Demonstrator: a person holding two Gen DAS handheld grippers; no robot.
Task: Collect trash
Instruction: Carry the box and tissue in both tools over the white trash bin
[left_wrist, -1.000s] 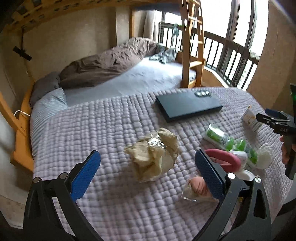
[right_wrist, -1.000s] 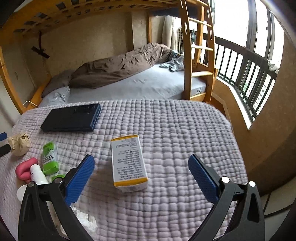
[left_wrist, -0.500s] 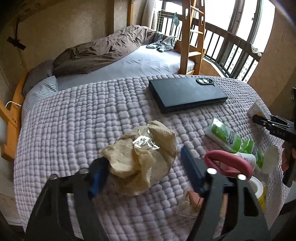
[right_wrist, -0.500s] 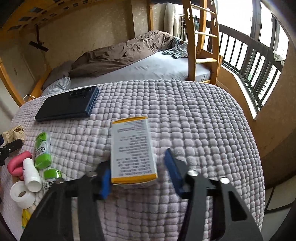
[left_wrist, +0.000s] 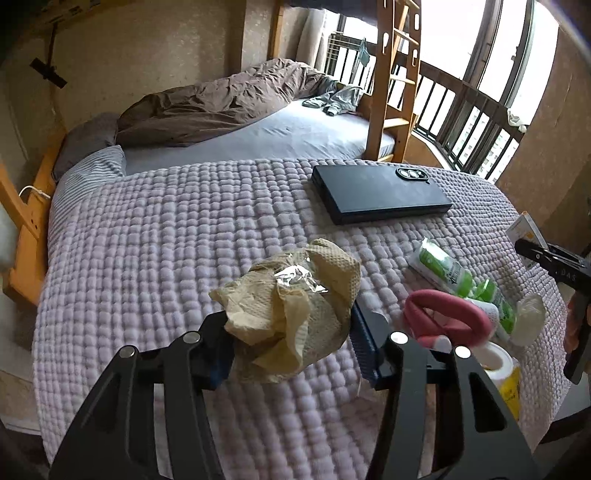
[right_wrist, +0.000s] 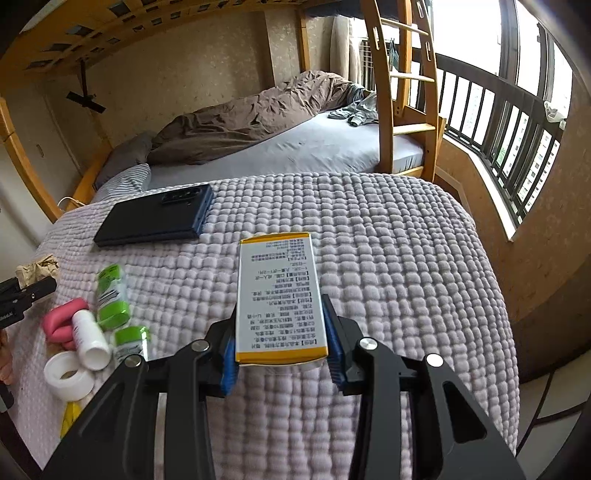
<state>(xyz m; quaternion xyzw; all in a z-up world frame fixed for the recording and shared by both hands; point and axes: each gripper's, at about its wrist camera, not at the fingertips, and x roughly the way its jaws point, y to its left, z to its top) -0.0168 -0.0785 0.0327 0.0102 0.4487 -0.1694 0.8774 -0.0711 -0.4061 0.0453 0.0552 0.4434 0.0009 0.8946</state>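
A crumpled tan paper wad (left_wrist: 295, 306) with a scrap of foil on top lies on the lilac quilted blanket (left_wrist: 166, 240). My left gripper (left_wrist: 291, 334) has its jaws closing on the wad, and both blue pads press into its sides. A white box with yellow edges and printed text (right_wrist: 279, 291) lies lengthwise between the fingers of my right gripper (right_wrist: 280, 332), which is shut on its near end. The left wrist view shows that box (left_wrist: 524, 230) at the far right edge.
A black phone (left_wrist: 380, 195) lies flat farther back. Between the grippers sit green tubes (left_wrist: 439, 267), a pink ring (left_wrist: 447, 317), a white bottle (right_wrist: 90, 339) and a tape roll (right_wrist: 68, 373). A wooden bunk ladder (left_wrist: 391, 74) and a bed with a brown duvet (left_wrist: 221, 103) stand behind.
Both grippers went from wide open to closed: the left onto the paper wad, the right onto the box. Both also came in closer to their objects.
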